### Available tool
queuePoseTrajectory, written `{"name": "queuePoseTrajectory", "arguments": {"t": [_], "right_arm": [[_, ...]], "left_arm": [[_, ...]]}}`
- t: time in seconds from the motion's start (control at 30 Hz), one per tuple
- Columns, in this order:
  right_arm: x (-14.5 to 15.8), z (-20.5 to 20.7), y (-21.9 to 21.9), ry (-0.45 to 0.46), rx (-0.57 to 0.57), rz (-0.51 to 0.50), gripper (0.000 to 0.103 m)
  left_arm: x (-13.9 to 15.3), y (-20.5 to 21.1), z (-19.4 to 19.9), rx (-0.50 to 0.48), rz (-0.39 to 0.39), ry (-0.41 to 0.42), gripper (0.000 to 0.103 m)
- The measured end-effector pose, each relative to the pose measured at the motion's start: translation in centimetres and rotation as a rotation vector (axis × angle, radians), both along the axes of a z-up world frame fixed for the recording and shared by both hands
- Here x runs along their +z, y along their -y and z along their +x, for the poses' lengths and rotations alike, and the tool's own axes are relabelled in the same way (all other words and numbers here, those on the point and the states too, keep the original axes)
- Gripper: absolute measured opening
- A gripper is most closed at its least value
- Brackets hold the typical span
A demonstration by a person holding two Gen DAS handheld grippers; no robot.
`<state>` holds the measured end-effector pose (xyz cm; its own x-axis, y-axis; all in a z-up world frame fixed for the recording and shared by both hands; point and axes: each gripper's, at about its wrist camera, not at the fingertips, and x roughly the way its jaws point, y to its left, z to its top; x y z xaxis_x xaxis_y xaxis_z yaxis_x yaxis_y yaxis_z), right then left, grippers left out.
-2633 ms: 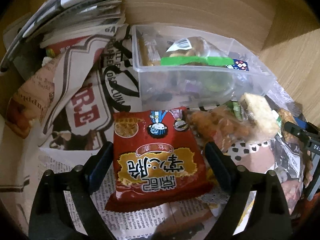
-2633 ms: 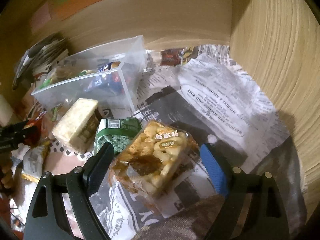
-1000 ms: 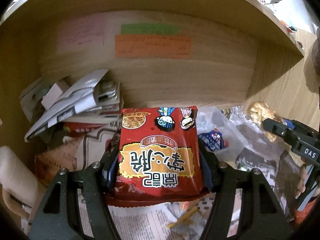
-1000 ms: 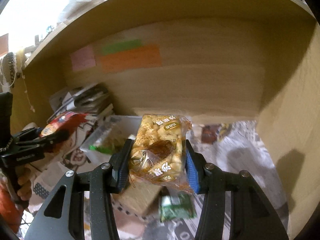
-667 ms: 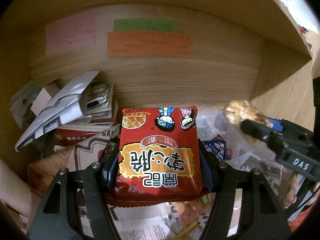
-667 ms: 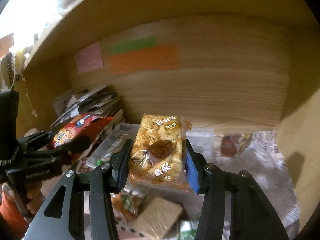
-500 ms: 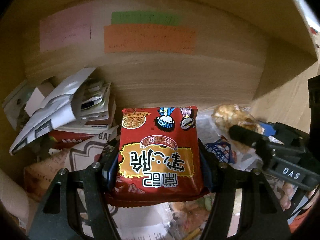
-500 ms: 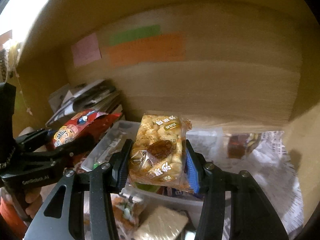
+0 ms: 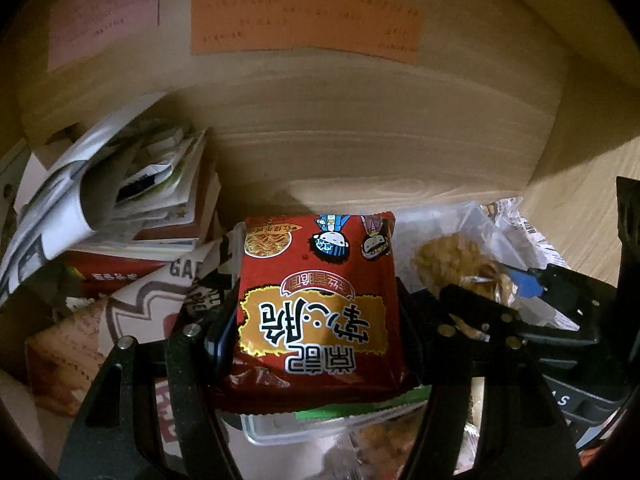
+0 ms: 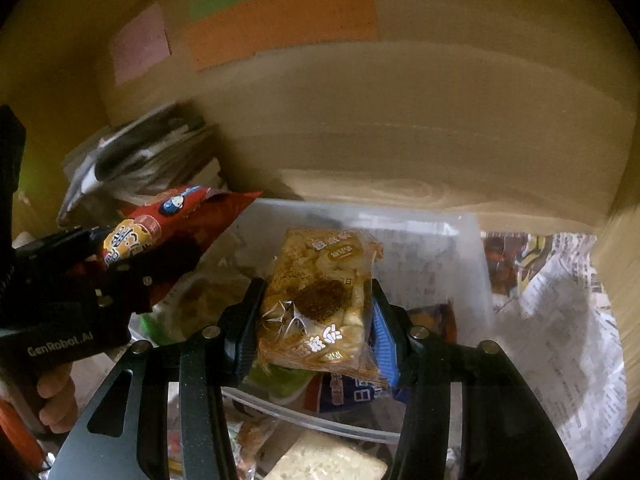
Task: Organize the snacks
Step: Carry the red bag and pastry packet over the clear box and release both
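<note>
Left claw [image 9: 316, 332] pinches a red noodle pack [image 9: 316, 304] above the left end of the clear bin [image 10: 460, 248]. Right claw [image 10: 316, 328] clamps a rice-puff bar [image 10: 320, 304] over the bin's middle. Papers [image 9: 120, 192] are stacked left of the bin; newspaper [image 10: 560, 320] lies to its right.

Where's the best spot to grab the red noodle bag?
Pinch the red bag across its two long sides near the bottom end, coming in from that end, as the left gripper does. The bag is flat and puffy, and narrow enough there to fit between the fingers.
</note>
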<state>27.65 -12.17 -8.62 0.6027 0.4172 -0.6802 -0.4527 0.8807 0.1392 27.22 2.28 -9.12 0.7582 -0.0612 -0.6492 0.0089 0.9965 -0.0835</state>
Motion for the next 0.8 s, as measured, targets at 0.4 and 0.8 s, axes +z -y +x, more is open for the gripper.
{"name": "queuePoseTrajectory", "arguments": {"t": [0.4,0.8], "right_arm": [[0.0,0.0,0.3,0.001,-0.019,-0.025,0.049],[3.0,-3.3,2.3,0.077,-0.011,0.005,0.052]], "left_arm": [[-0.4,0.0,1.3,0.004,-0.013,-0.028,0.072],[2.2,-0.8,-3.0,-0.006,-0.017,0.055,0.093]]}}
